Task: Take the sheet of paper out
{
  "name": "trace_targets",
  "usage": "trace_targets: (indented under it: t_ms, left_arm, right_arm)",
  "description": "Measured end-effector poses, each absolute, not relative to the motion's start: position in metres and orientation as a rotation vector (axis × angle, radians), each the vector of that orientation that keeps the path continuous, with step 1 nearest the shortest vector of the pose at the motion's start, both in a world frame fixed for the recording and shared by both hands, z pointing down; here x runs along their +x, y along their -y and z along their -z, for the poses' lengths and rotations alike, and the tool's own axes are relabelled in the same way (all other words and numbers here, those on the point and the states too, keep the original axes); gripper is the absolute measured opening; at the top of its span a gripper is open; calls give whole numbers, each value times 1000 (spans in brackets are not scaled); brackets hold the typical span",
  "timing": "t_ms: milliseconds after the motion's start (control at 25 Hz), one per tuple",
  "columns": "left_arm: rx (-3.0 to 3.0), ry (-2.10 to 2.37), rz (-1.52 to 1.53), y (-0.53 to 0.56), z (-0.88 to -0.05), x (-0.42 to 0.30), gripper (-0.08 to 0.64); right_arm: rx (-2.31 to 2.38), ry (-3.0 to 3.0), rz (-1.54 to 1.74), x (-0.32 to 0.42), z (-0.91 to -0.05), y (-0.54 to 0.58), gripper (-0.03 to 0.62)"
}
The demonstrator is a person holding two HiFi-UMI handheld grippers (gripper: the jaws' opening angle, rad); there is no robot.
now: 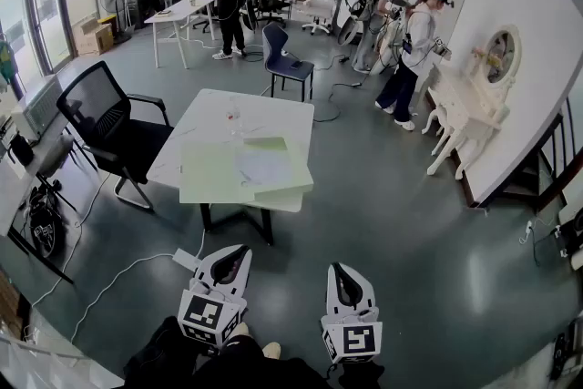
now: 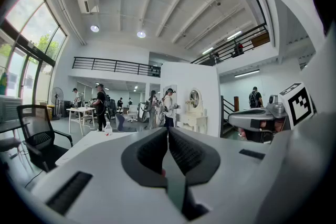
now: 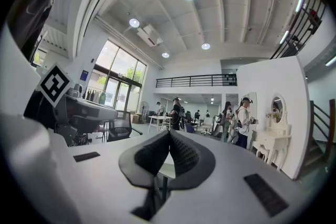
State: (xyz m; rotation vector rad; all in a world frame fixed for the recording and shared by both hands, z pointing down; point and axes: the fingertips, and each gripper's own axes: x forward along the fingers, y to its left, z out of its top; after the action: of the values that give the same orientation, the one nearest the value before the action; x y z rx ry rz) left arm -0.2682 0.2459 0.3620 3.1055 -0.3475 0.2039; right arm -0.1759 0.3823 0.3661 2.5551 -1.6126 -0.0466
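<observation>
Open office-like lab hall: desks (image 1: 182, 14), mesh chair (image 1: 109, 127), mezzanine railing (image 2: 113, 65).

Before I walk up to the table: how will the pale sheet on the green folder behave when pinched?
The sheet lies thin and flat on the green folder, so it will probably flop from one pinched edge. It looks light; a push would likely just slide it.
</observation>
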Motion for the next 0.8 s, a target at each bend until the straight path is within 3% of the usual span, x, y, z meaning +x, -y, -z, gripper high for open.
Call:
trace_targets:
  t_ms: [800]
  left_arm:
    - [3108,304,-222,-221,-374,-208,29]
  right_arm:
    - [2617,1575,1,-120,-378,-364,17]
